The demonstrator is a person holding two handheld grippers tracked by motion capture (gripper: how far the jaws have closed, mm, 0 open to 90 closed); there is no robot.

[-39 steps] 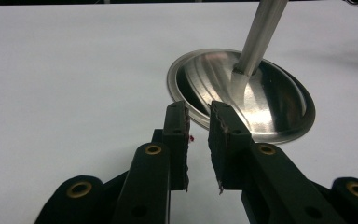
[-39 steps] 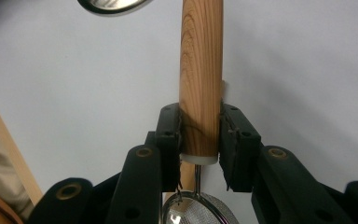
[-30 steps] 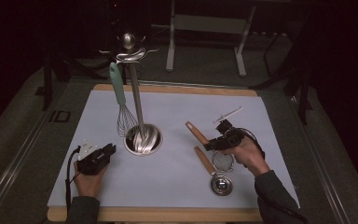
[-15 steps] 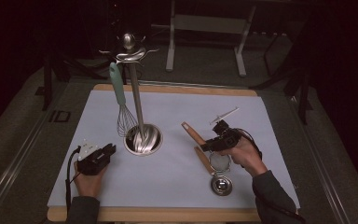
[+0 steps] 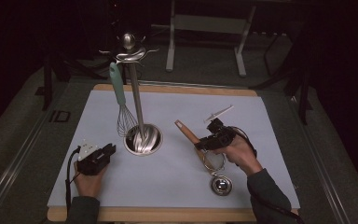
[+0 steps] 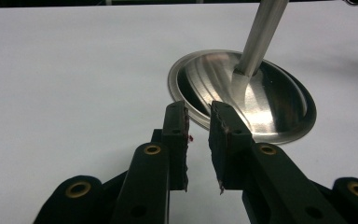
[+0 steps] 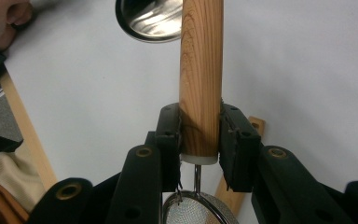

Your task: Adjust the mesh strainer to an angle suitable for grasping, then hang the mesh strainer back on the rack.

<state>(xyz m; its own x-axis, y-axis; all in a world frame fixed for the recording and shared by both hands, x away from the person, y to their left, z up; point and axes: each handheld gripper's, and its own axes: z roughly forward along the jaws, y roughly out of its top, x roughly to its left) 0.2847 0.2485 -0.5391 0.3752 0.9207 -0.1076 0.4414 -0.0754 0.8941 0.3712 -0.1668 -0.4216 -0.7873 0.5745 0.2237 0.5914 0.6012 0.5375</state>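
Strainer [image 7: 200,74] with one wooden handle and one mesh bowl, lying right of centre on the white mat [image 5: 177,186]; its long axis runs diagonally, handle end toward the far left, bowl toward the person. Left to right: left gripper [image 6: 198,126], jaws slightly parted and holding nothing, resting just before the single utensil stand [image 5: 142,140], on which one teal-handled whisk [image 5: 121,102] hangs; right gripper [image 7: 200,140], jaws pinching the handle next to the bowl; one round metal piece [image 5: 221,185] nearby.

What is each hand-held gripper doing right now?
Left hand-held gripper: open, holding nothing.
Right hand-held gripper: closed on the strainer's wooden handle.
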